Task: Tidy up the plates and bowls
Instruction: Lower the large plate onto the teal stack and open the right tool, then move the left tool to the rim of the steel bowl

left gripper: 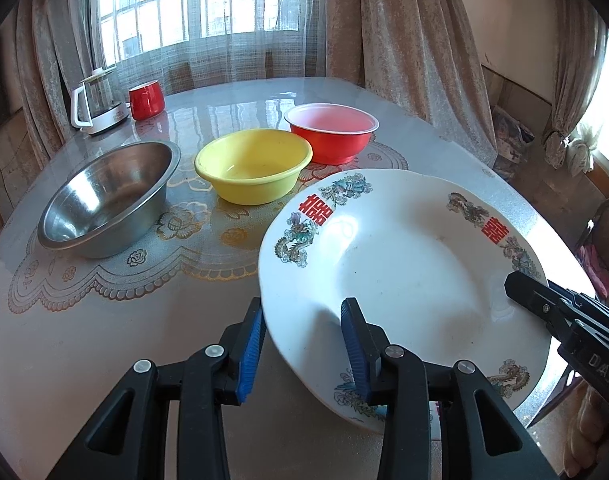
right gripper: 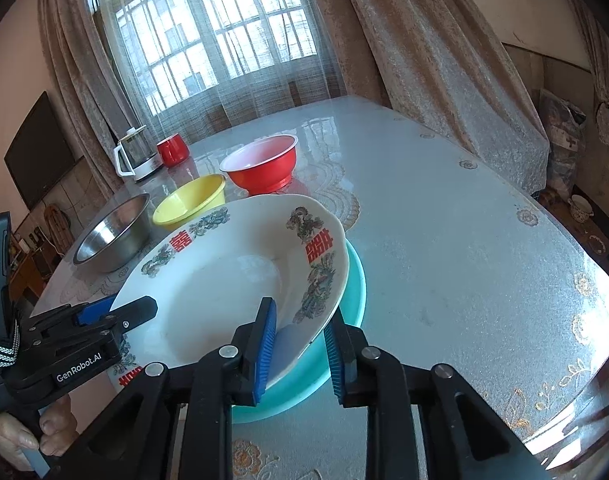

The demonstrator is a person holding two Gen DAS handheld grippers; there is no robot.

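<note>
Plate (left gripper: pixel 404 264) rim sits between both grippers' part-open jaws, left gripper (left gripper: pixel 304 344) and right gripper (right gripper: pixel 300 356); contact unclear. Teal bowl (right gripper: pixel 354 280) beneath is mostly hidden.

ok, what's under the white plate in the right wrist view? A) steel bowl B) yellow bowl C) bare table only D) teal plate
D: the teal plate shows as a rim beneath the lower right edge of the white plate, while the steel bowl and the yellow bowl stand apart further back on the table.
</note>
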